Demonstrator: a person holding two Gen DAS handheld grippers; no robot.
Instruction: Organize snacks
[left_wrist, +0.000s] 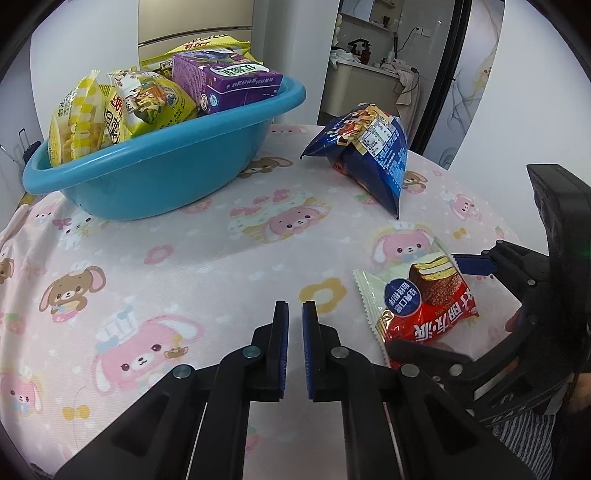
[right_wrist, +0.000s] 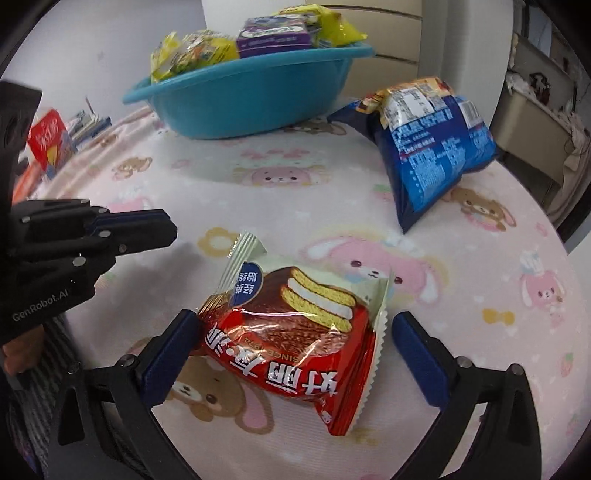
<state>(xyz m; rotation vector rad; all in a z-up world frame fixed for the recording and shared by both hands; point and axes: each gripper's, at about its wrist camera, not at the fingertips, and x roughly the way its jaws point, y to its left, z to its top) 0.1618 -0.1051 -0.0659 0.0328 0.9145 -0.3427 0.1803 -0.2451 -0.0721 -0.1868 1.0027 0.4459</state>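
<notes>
Two fisheye views over a round table covered in a pink cartoon-bunny tablecloth (left_wrist: 207, 258). Only the right wrist view shows the red glossy chocolate-pie snack packet (right_wrist: 295, 343) in full; it lies flat on the cloth between the two blue-padded fingers of the right gripper (right_wrist: 293, 338), whose jaws stand wide apart; the packet's left edge sits right at the left pad, the right pad is clear of it, and nothing is clamped. That view alone also shows a small red carton (right_wrist: 48, 142) and a loose stack of flat items at the table's far left edge. The left wrist view shows the same packet (left_wrist: 417, 306) only partly, low at the right, with one blue fingertip of the right gripper (left_wrist: 424, 314) just beyond it; a striped sleeve (left_wrist: 524, 432) appears bottom right. Only this view shows the left gripper (left_wrist: 295, 314) head-on; its jaws are drawn together with a thin slit between the pads, holding nothing, hovering above bare cloth.

A turquoise oval plastic basin (left_wrist: 162, 173) stands at the far side of the table; it is heaped with yellow crinkly snack bags (left_wrist: 88, 118) at its left and a purple rectangular cardboard box (left_wrist: 229, 79) at its right, with more yellow packets behind. A dark blue crumpled foil snack bag (left_wrist: 373, 155) lies on the cloth to the basin's right, apart from it.
</notes>
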